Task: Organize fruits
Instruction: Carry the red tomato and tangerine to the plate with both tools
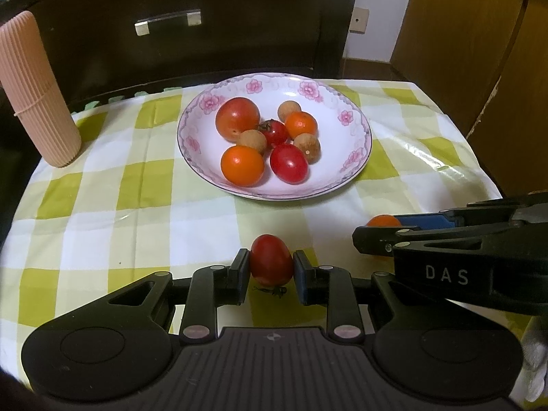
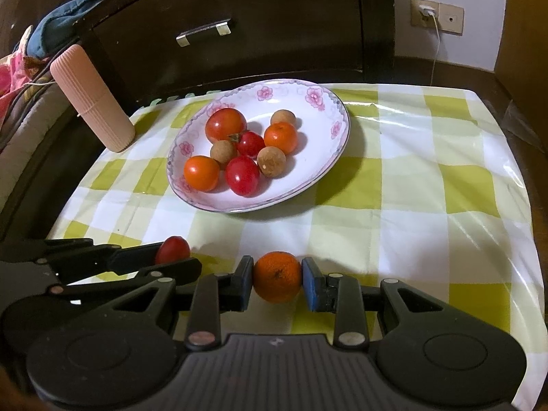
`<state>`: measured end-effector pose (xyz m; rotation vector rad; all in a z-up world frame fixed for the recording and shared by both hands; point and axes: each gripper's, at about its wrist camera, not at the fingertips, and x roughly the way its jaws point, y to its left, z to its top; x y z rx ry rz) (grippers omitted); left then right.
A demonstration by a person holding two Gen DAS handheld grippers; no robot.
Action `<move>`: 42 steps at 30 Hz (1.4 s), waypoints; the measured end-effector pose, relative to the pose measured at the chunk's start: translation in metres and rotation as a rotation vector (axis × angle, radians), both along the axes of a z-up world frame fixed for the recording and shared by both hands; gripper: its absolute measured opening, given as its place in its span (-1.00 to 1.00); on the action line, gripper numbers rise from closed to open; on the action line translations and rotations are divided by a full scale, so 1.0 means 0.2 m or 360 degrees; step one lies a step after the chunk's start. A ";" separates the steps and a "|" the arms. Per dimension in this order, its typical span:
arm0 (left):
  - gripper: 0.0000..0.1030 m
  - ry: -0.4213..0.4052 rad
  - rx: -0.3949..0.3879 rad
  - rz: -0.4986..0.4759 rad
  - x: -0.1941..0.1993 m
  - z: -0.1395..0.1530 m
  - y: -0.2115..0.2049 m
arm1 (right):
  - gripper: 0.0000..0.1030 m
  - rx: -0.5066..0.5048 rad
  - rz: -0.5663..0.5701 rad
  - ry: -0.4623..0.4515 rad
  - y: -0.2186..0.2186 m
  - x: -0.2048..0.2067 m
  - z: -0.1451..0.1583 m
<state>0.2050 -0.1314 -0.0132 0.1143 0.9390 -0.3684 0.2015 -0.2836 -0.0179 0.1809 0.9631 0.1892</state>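
**Both claws clamped on fruit near the front of the checked cloth**

The left gripper [image 1: 270, 274] is pinched narrow around a glossy red oval cherry tomato [image 1: 271, 259], its blue pads pressing the fruit's two sides. The tomato sits low over the green-and-white checked plastic tablecloth [image 1: 113, 205]; whether it touches the cloth cannot be told. A small dark stem piece [image 1: 272, 290] lies on the cloth just beneath it.

The right gripper [image 2: 277, 279] is likewise closed tight on a small round orange citrus fruit [image 2: 277, 276], pads on either side, close above the cloth. Seen from the left wrist view, this gripper reaches in from the right edge, with the orange fruit partly hidden behind its black fingers.

The two grippers sit side by side, near each other, both well in front of the white shallow ceramic bowl with pink flower rim [image 1: 356, 157]. In the bowl lie a large red-orange tomato [image 1: 237, 117], two smaller red tomatoes, two orange fruits and three brown round longans, bunched together.

A tall ribbed pink cylinder container [image 1: 34, 96] stands upright at the cloth's far left corner, apart from the bowl. Behind is a dark wooden cabinet with a metal handle [image 1: 167, 22].
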 end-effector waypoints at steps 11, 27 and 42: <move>-0.36 -0.0013 -0.0029 0.0017 0.01 0.03 0.01 | -0.38 0.0020 -0.0013 -0.0021 0.00 0.00 0.02; -0.36 -0.0048 -0.0061 0.0035 0.02 0.07 0.02 | -0.38 0.0052 -0.0029 -0.0062 -0.01 0.01 0.06; -0.37 -0.0104 -0.0092 0.0075 0.16 0.12 0.01 | -0.38 0.0106 -0.0098 -0.0117 -0.02 0.12 0.10</move>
